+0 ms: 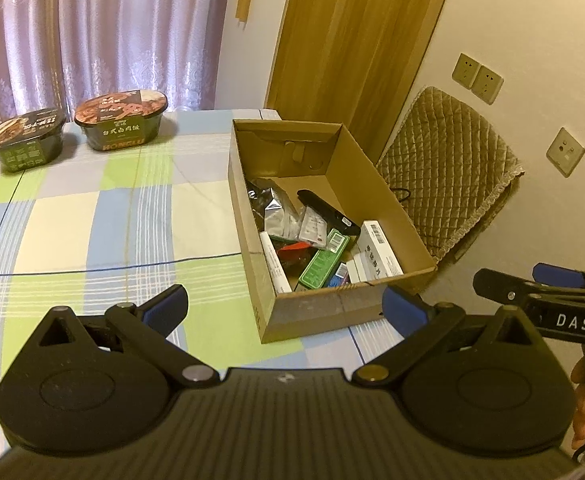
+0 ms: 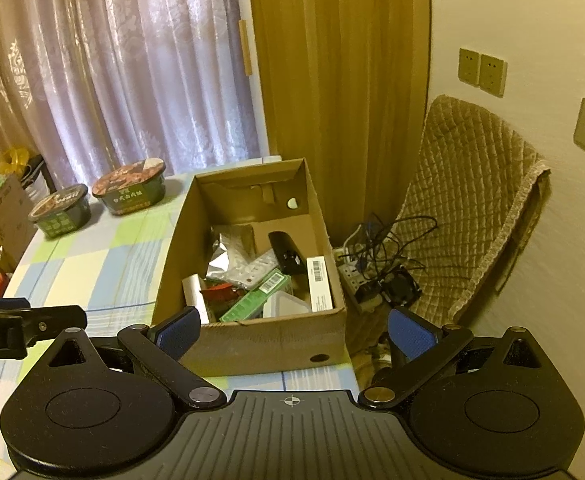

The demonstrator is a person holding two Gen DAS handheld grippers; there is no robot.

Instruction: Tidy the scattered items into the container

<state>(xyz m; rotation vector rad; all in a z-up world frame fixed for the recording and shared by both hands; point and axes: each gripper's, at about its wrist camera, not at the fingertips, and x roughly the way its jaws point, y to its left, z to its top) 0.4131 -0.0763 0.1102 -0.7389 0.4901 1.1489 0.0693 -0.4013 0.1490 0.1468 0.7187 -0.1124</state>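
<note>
Both my grippers hang empty with jaws spread wide, left gripper [image 1: 284, 312] and right gripper [image 2: 292, 332], at the near end of the box [image 1: 312, 312], which runs lengthwise away from me on the tabletop [image 1: 92, 220]. The only items I see outside it are two bowls [image 1: 122, 120] at the far left, well apart from either gripper; my left is nearer. The box contents overlap, so I can't sort them out.

- One cardboard box [image 1: 380, 196] on the table.
- Two instant meal bowls [image 1: 122, 120] [image 1: 26, 138] near the curtain.
- Two grippers [image 1: 286, 312] [image 2: 292, 334], both with fingers spread apart.
- One green carton [image 1: 322, 260] in the box.
- Three wall sockets [image 1: 488, 85].
</note>
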